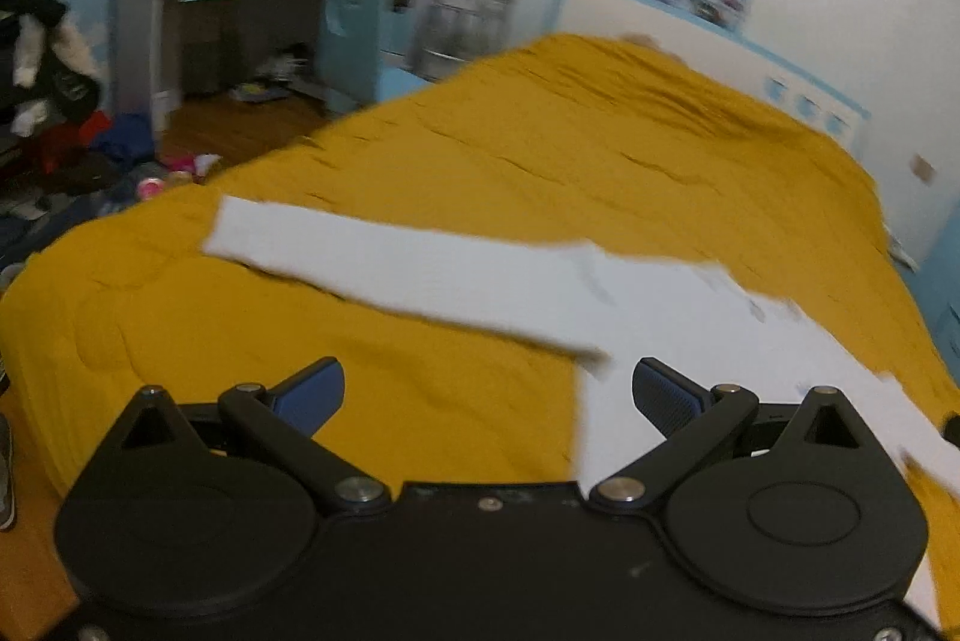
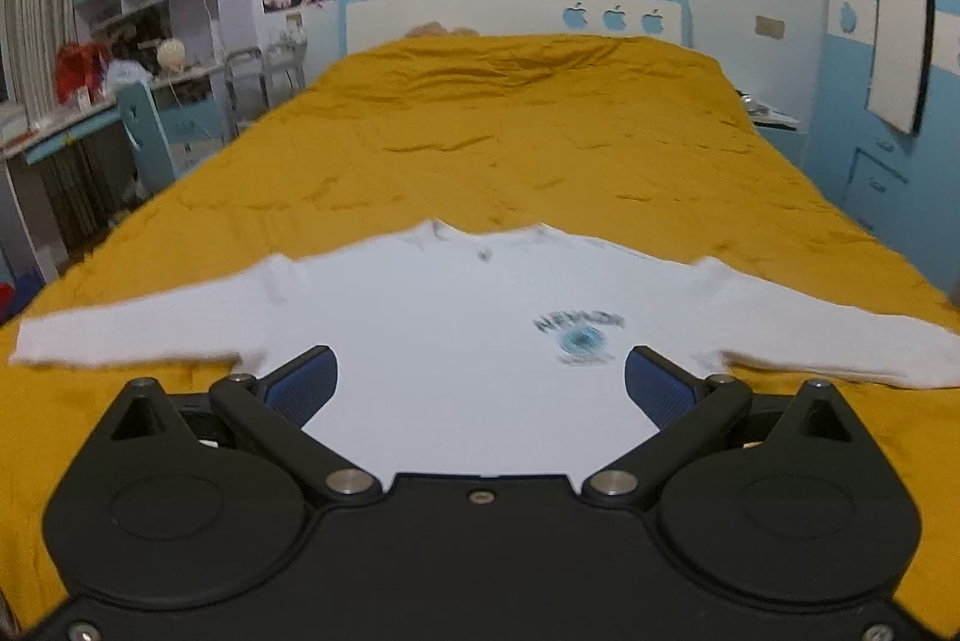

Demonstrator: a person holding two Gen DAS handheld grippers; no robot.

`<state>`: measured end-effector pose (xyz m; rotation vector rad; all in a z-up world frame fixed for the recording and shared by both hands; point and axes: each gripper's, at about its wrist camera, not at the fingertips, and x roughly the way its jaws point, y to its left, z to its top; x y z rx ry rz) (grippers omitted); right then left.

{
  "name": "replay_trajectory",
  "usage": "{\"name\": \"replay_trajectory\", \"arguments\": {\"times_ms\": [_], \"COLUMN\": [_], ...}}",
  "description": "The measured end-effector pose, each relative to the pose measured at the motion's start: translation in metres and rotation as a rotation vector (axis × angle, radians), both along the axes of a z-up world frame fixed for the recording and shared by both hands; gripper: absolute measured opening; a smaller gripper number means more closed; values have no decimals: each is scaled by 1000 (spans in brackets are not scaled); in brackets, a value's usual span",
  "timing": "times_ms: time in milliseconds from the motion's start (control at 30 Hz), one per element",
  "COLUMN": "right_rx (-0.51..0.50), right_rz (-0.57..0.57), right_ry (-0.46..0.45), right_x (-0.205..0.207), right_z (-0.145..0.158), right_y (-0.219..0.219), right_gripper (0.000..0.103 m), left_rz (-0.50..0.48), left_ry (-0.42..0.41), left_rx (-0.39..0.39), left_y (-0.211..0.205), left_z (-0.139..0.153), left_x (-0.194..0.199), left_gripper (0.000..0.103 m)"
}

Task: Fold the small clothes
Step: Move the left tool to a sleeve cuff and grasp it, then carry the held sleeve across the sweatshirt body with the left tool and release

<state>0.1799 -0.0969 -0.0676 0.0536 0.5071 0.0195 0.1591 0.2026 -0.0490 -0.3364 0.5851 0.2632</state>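
Observation:
A small white long-sleeved shirt [image 2: 456, 317] lies flat on the mustard-yellow bedspread [image 2: 528, 143], front up, both sleeves spread out, with a blue printed logo [image 2: 579, 338] on the chest. My right gripper [image 2: 480, 386] is open and empty, above the shirt's lower body near its hem. In the left wrist view the shirt [image 1: 690, 317] shows with its left sleeve [image 1: 360, 251] stretched toward the bed's left edge. My left gripper [image 1: 489, 392] is open and empty, over the shirt's lower left side edge below the armpit.
The bedspread [image 1: 540, 149] covers the whole bed up to a white and blue headboard [image 2: 510, 14]. A desk [image 1: 240, 17] with a blue chair [image 1: 351, 35] and clothes on the floor [image 1: 114, 149] lie left of the bed. A nightstand [image 2: 771, 119] stands at the right.

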Motion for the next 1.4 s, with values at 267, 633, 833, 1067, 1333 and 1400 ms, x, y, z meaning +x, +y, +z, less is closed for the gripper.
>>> {"name": "replay_trajectory", "arguments": {"times_ms": [267, 633, 833, 1067, 1333, 1400], "right_rx": [-12, -38, -48, -38, -22, -14], "right_rz": [-3, -74, -95, -118, -113, -108], "right_ry": [63, 152, 173, 226, 239, 237], "right_x": [94, 150, 168, 176, 176, 174], "right_z": [-45, -92, -112, -133, -136, -132], "right_y": [43, 43, 39, 26, 22, 18], "right_gripper": [103, 103, 103, 103, 103, 103], "left_rz": [215, 372, 428, 460, 406, 372], "left_ry": [-56, -25, -45, -57, -143, -172], "left_rx": [-134, -327, -392, -403, -375, -366], "left_y": [125, 227, 246, 252, 238, 228], "left_z": [-47, -121, -141, -151, -125, -107], "left_x": [75, 147, 160, 159, 157, 160], "left_gripper": [103, 103, 96, 18, 7, 7]}}
